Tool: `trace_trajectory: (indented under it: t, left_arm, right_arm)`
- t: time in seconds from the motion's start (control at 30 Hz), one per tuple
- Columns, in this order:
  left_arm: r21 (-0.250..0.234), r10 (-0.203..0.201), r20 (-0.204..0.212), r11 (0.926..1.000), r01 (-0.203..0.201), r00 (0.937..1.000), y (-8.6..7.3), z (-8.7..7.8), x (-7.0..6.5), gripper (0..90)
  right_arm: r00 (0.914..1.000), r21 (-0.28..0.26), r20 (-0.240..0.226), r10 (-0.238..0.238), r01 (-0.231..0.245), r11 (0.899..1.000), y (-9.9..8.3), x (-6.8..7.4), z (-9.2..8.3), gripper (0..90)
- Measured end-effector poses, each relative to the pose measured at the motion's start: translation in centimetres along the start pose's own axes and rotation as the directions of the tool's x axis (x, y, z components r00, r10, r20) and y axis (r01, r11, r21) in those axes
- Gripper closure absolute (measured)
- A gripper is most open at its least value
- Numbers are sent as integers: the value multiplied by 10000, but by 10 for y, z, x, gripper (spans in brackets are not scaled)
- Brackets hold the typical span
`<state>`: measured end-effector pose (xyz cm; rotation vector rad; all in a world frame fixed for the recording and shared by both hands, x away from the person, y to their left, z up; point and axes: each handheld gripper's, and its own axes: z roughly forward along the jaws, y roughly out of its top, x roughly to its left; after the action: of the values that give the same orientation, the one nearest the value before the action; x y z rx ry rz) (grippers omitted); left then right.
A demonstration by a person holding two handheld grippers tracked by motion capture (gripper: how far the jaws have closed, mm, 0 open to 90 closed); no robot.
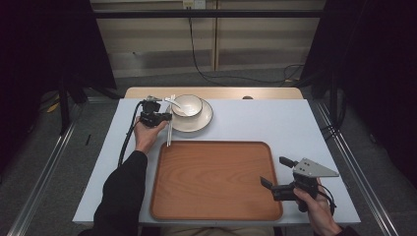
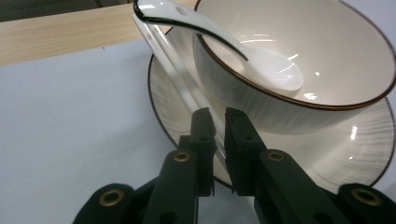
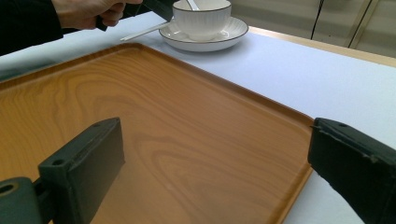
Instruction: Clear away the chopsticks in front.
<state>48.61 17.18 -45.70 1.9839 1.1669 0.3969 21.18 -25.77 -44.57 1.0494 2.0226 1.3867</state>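
Observation:
A white bowl [image 1: 187,104] with a dark rim stands on a matching plate [image 1: 204,119] at the table's far side, and a white spoon [image 2: 275,70] rests inside the bowl. White chopsticks [image 2: 173,65] lie against the plate's left rim. My left gripper [image 2: 218,114] is shut on the chopsticks, its jaws nearly together around them just left of the bowl [image 2: 327,42]. My right gripper [image 1: 273,170] stands open over the near right corner of the wooden tray [image 1: 211,182], with nothing between its jaws [image 3: 217,140].
The tray [image 3: 140,93] lies bare on the pale blue tabletop, in front of the plate [image 3: 224,37]. A wooden strip [image 1: 216,92] runs along the table's far edge. A black cable [image 1: 127,140] trails from the left gripper down past the forearm.

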Motion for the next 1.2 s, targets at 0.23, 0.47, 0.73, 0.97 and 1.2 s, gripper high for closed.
trace_trajectory:
  t: [0.23,0.47,0.73,0.97,1.2]
  left_arm:
    - [249,-388,-406,9989,398,9984,5,4,1,822]
    - [371,-625,-693,9972,651,9956,10,10,-1,817]
    - [522,-1075,-957,9922,1128,9896,11,14,-2,803]
    - [577,-1065,-1050,9919,1129,9888,12,16,-2,804]
    - [590,-1154,-1255,9906,1235,9854,13,17,-4,805]
  right_arm:
    - [10000,15,20,3,-3,10000,0,0,0,32]
    - [10000,-32,33,0,0,10000,0,0,-1,33]
    - [10000,-34,11,10,-9,10000,0,0,-1,32]
    - [10000,31,-80,43,-43,10000,0,0,-1,31]
    - [9999,16,-124,59,-59,10000,1,0,-1,29]
